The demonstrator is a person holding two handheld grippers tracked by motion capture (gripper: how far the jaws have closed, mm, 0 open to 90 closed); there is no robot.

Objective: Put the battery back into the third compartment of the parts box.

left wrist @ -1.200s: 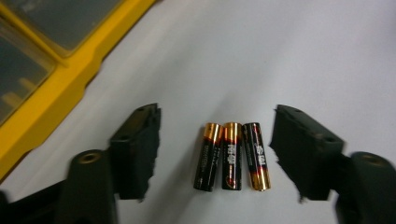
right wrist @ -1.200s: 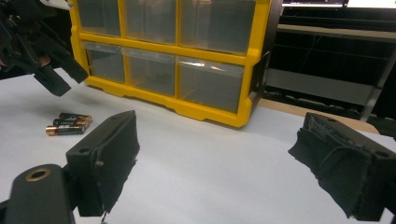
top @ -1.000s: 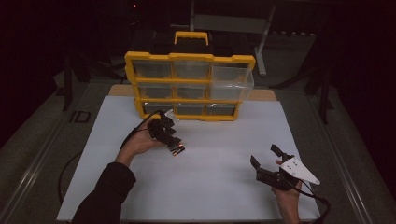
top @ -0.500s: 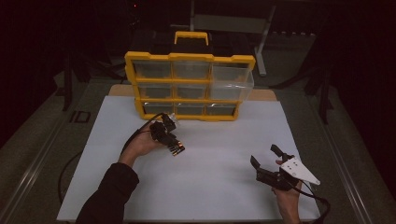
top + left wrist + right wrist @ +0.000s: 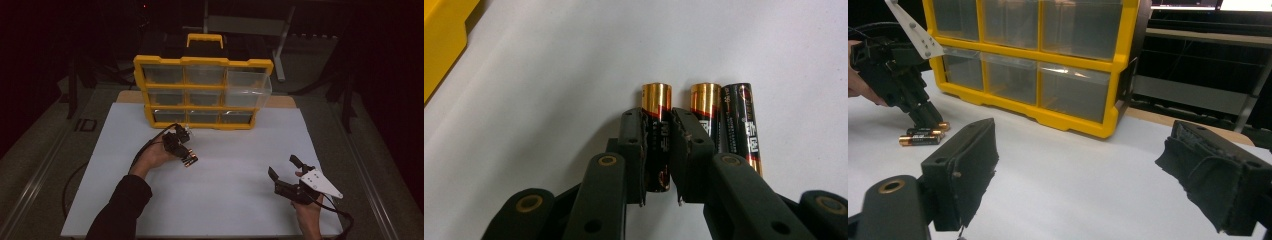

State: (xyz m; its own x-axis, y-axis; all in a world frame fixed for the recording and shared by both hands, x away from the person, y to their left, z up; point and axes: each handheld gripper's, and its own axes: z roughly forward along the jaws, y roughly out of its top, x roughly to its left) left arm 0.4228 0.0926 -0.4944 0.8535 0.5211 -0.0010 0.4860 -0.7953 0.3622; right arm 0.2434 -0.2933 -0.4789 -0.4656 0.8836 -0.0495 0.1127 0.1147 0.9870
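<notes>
Closing left gripper (image 5: 659, 150) jaws now clamp one battery (image 5: 657, 135).

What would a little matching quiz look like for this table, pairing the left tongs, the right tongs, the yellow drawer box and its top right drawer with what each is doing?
Things:
1. left tongs
2. right tongs
3. yellow drawer box
4. top right drawer

States:
A. pulled out toward the person
B. jaws wide apart, nothing between them
C. stands upright at the far edge of the white sheet
D. jaws just closing around one battery of three lying side by side

Pairs: 1-D, 2-B, 3-C, 4-A
</notes>
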